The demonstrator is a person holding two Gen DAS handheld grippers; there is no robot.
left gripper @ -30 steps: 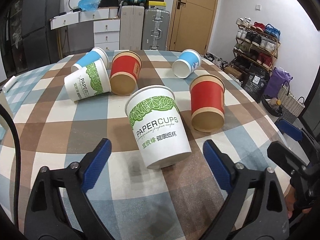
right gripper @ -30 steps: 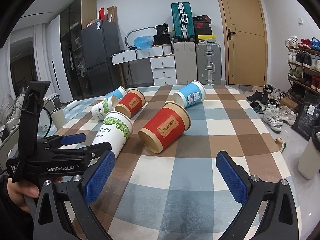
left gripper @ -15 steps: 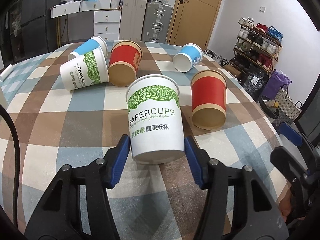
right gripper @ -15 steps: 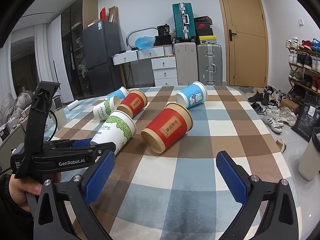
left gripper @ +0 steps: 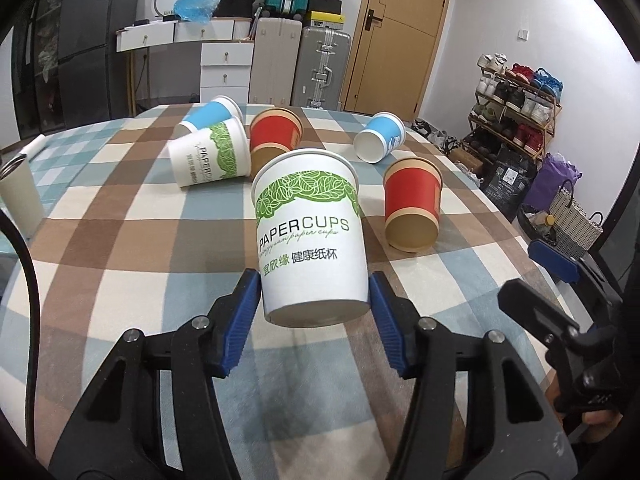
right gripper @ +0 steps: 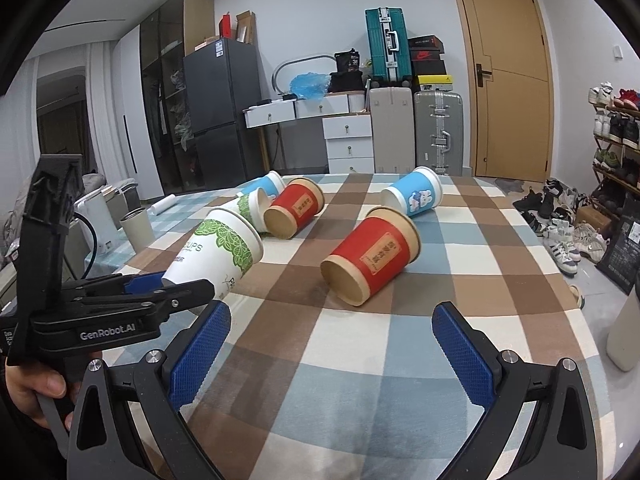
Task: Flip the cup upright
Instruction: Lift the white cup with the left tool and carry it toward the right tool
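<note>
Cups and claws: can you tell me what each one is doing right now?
Near green paper cup: tilted, gripped near its base by left claw.
Far green cup: on its side.
Near red cup: on its side.
Far red cup: on its side.
Right blue cup: on its side.
Left blue cup: on its side.
Right claw: open, holding nothing.

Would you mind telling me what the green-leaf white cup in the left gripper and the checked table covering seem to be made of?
Green-leaf white cup: paper with a matte finish, going by its printed "PAPERCUPS" label and rolled rim. Checked table covering: probably woven cloth, matte with a soft plaid pattern, though coated fabric is possible. The left gripper holds the cup near its base.
</note>
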